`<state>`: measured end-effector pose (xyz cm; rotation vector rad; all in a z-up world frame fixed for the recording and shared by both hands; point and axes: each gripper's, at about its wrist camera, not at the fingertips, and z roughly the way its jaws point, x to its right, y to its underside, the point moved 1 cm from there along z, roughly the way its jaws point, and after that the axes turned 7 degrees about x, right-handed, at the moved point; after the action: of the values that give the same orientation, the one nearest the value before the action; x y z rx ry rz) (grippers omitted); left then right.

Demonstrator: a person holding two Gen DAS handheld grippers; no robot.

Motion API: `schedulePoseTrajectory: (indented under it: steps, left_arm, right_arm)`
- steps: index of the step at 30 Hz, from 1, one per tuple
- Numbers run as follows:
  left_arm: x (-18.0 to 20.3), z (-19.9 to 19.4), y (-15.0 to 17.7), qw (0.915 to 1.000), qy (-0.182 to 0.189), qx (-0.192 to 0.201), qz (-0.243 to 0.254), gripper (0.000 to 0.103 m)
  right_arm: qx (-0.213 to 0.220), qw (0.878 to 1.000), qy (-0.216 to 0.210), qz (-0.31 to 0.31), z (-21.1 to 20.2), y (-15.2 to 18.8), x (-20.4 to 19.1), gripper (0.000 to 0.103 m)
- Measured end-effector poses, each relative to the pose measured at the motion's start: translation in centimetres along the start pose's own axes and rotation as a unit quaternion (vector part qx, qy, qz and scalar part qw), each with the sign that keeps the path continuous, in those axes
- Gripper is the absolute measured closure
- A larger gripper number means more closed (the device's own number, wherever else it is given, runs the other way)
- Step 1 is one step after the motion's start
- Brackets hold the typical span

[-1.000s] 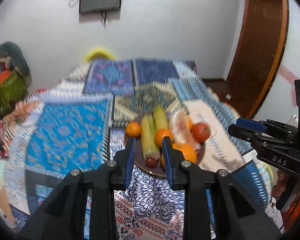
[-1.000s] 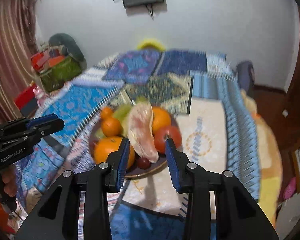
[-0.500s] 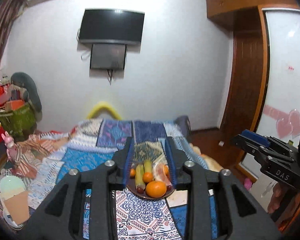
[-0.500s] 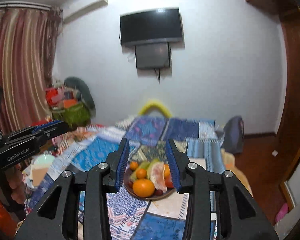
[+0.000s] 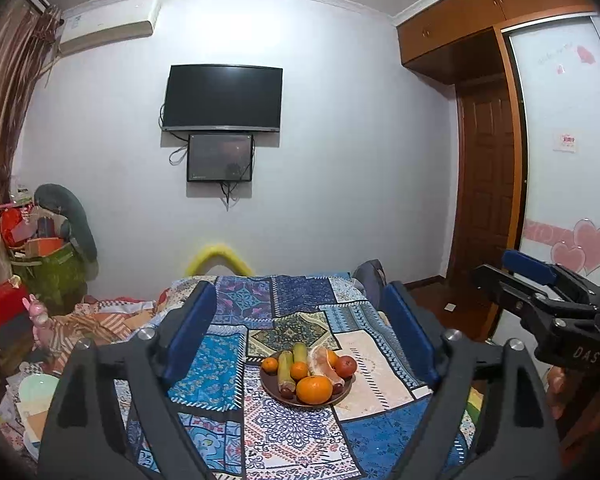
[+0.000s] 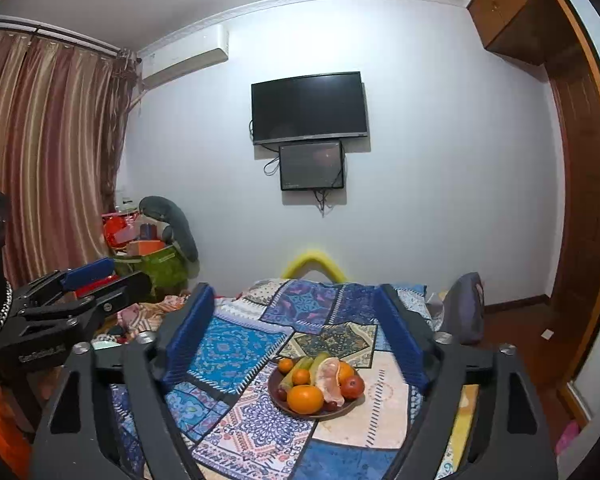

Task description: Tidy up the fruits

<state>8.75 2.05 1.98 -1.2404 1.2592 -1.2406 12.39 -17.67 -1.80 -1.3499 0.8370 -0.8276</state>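
Observation:
A brown plate (image 5: pixel 309 405) (image 6: pixel 314 415) lies on the patchwork bedspread (image 5: pixel 220 364). It holds a big orange (image 5: pixel 314 389) (image 6: pixel 305 399), a red apple (image 5: pixel 346 366) (image 6: pixel 353 387), a peeled pomelo piece (image 5: pixel 320 362) (image 6: pixel 328 380), green stalks (image 5: pixel 285 368) and small oranges. My left gripper (image 5: pixel 298 291) (image 6: pixel 112 278) hangs well back from and above the plate, its jaws opening wide with nothing between them. Beside it, my right gripper (image 6: pixel 296 292) (image 5: pixel 512 276) is held the same way, its jaws also opening with nothing in them.
The bed runs to the far wall, under a TV (image 5: pixel 222 98) and a smaller screen. Piled boxes and bags (image 5: pixel 48 252) and curtains (image 6: pixel 40 160) stand left of the bed. A wooden door (image 5: pixel 486 208) and a wardrobe stand right. A dark cushion (image 6: pixel 466 308) sits at the bed's far right corner.
Both grippers drew back and up from just over the plate and tilted from pointing down to near level. Their jaws went from almost shut to wide apart.

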Motion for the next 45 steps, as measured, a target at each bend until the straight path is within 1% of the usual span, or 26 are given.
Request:
schedulePoseTrajectory:
  steps: [1, 2, 3, 8, 14, 29, 45]
  left_arm:
    - [0.2, -0.3, 0.1, 1.0000, -0.003, 0.002, 0.001, 0.010]
    - [0.2, -0.5, 0.1, 1.0000, -0.005, 0.004, 0.001, 0.007]
    - [0.1, -0.5, 0.2, 1.0000, -0.008, 0.006, 0.000, 0.006]
    - [0.1, -1.1, 0.3, 0.9999, -0.014, 0.010, -0.001, 0.002]
    - [0.2, -1.3, 0.4, 0.9998, -0.016, 0.013, 0.001, 0.000]
    - [0.3, -1.1, 0.7, 0.9999, -0.014, 0.009, -0.001, 0.000]
    - [0.4, -1.0, 0.5, 0.9999, -0.014, 0.009, -0.003, 0.000]
  right_arm:
    - [0.002, 1.000, 0.004, 0.000, -0.2, 0.0, 0.0, 0.014]
    - [0.003, 1.000, 0.009, 0.002, -0.2, 0.0, 0.1, 0.010]
    - [0.004, 1.000, 0.012, 0.005, -0.1, 0.0, 0.2, 0.006]
    - [0.012, 0.999, 0.029, 0.005, -1.1, 0.0, 0.1, 0.000]
    - [0.008, 0.999, 0.040, 0.002, -1.3, 0.2, 0.1, 0.000]
    - [0.010, 0.999, 0.047, 0.002, -2.1, 0.3, 0.3, 0.000]
    - [0.015, 0.999, 0.046, 0.002, -2.4, -0.3, 0.2, 0.000]
